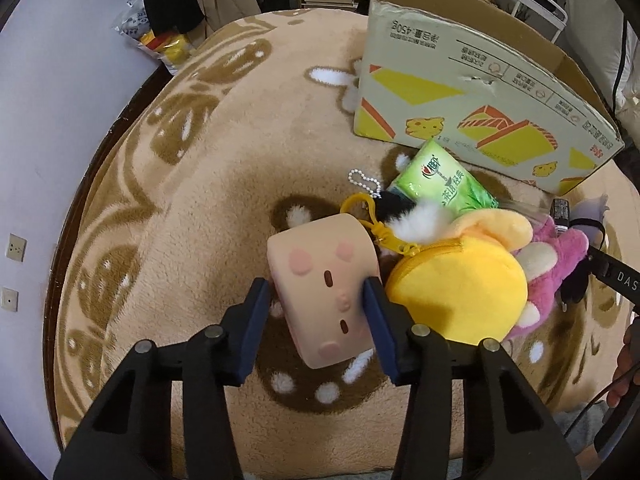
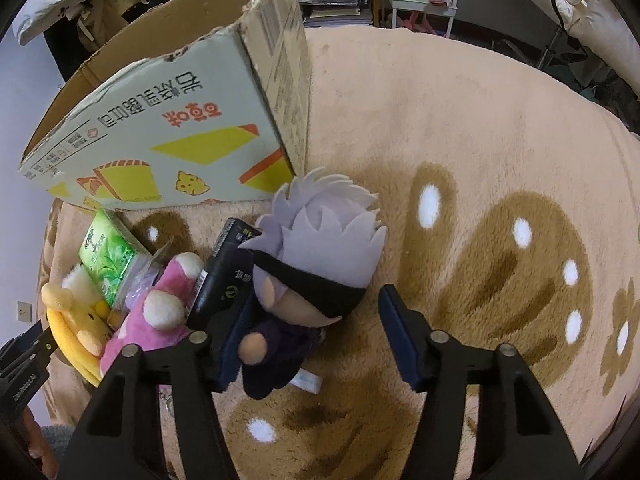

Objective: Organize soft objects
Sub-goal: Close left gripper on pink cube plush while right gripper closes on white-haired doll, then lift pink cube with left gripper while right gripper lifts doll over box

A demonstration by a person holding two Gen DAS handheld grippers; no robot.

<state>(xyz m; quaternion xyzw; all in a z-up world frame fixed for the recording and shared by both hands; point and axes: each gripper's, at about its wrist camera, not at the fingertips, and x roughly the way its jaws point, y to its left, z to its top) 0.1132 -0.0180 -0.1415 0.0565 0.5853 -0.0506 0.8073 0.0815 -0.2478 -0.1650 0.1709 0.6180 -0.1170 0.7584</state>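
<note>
My left gripper [image 1: 315, 286] points down at a pink squishy block with a face [image 1: 316, 252] lying on the rug, and both blue pads touch its sides. Right beside it lie a round yellow plush pouch [image 1: 460, 292] with a yellow clip, a pink plush [image 1: 556, 264] and a green tissue pack [image 1: 440, 180]. My right gripper [image 2: 316, 300] stands open over a grey-haired doll with a black blindfold [image 2: 320, 236]. The doll's dark body leans on the left pad, with a gap to the right pad.
An open cardboard box [image 1: 480, 92] stands on the beige patterned rug [image 1: 240, 160] just behind the pile. A black packet [image 2: 224, 276] leans between the doll and the pink plush [image 2: 152, 320]. Shelves with books and a white rack stand past the rug's far edge.
</note>
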